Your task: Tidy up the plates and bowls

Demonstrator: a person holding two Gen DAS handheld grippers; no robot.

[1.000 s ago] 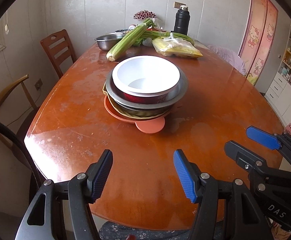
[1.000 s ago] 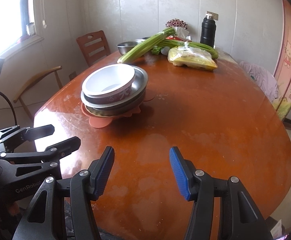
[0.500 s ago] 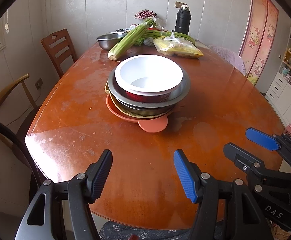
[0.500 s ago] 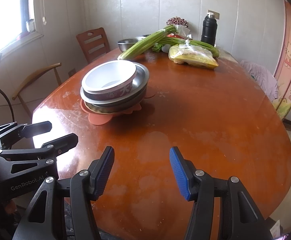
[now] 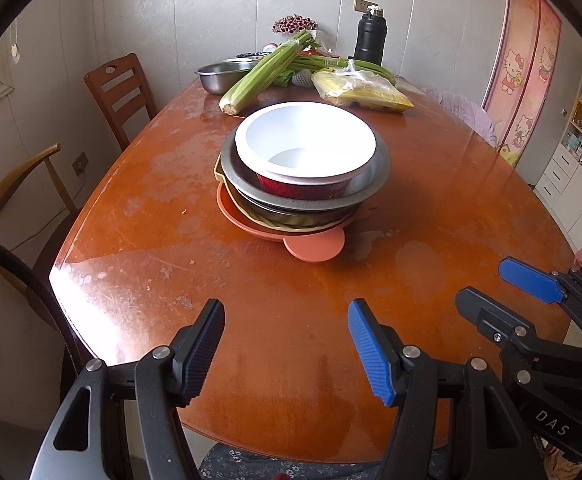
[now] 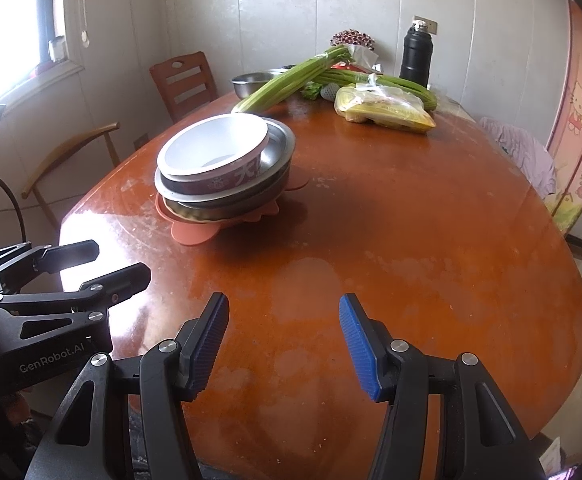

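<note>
Left wrist view shows the left gripper (image 5: 286, 348) with its jaws parted and nothing between them, hanging over bare table (image 5: 139, 240) short of the stack; the right gripper (image 6: 283, 344) is likewise released and empty. The stack sits mid-table: a white bowl (image 5: 305, 144) with a red outside (empty, as far as its inside shows) nested in a grey metal pan (image 5: 375, 184), over a yellowish dish (image 5: 227, 188) and an orange plate (image 5: 315, 244). The bowl looks off-centre in the pan, so I judge that lifting it one-sidedly could drag the pan and slide the layers beneath. Farther back, a steel bowl (image 5: 221, 76) stands beside celery (image 5: 267, 72); its contents are hidden.
</note>
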